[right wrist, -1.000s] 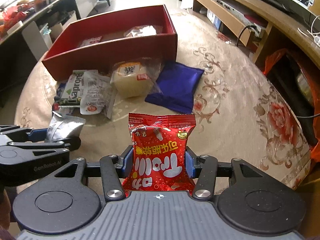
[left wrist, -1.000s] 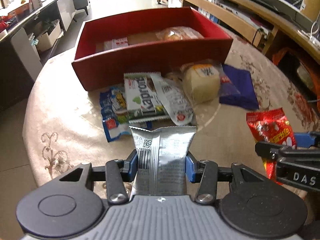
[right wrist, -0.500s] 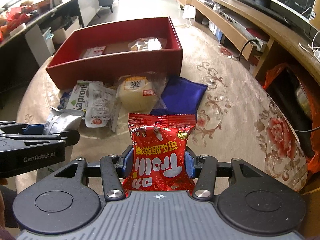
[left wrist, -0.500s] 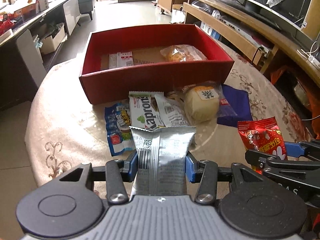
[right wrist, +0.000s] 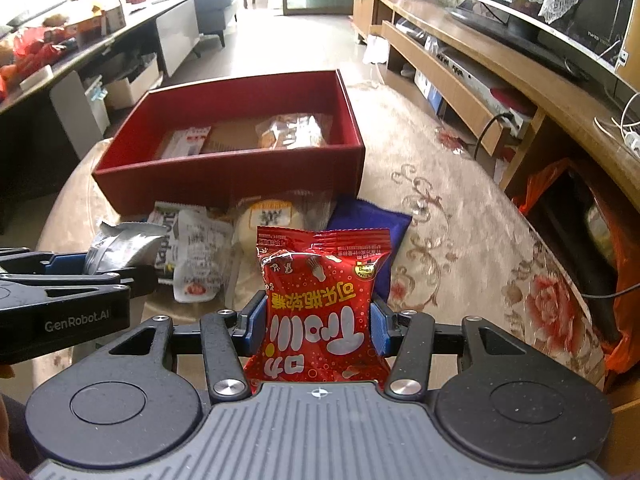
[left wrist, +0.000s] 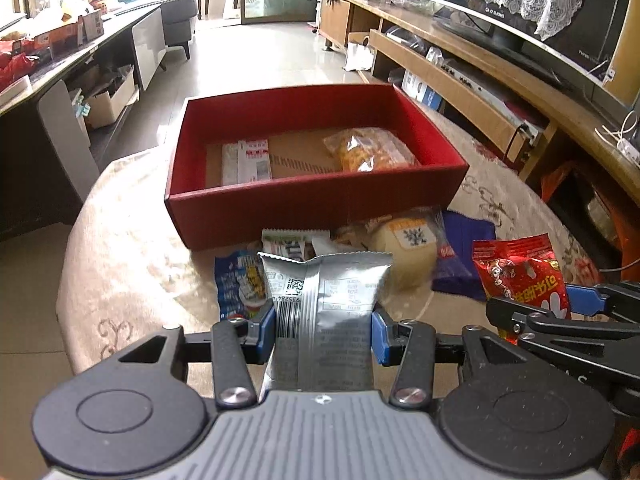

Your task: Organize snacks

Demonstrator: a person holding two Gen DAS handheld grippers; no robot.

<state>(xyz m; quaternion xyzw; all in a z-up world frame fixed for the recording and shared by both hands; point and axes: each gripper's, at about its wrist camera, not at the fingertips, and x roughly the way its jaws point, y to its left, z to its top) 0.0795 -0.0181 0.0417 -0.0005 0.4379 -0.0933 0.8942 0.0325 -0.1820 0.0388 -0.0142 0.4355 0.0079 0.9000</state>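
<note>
Silver packet (left wrist: 324, 304) sits clamped between the left gripper (left wrist: 323, 330) pads, held on the near side of the red box (left wrist: 316, 200). Right wrist view: the right gripper (right wrist: 318, 326) clamps the red packet (right wrist: 320, 300), also short of the red box, above loose snacks (right wrist: 192, 248).

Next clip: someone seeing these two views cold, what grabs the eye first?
Most striking are the two packets held up close to the cameras: a silver packet gripped in the left claw and a red packet gripped in the right claw. Behind them sits an open red box with a couple of snacks inside, and loose snacks lie in front of its near wall.
</note>
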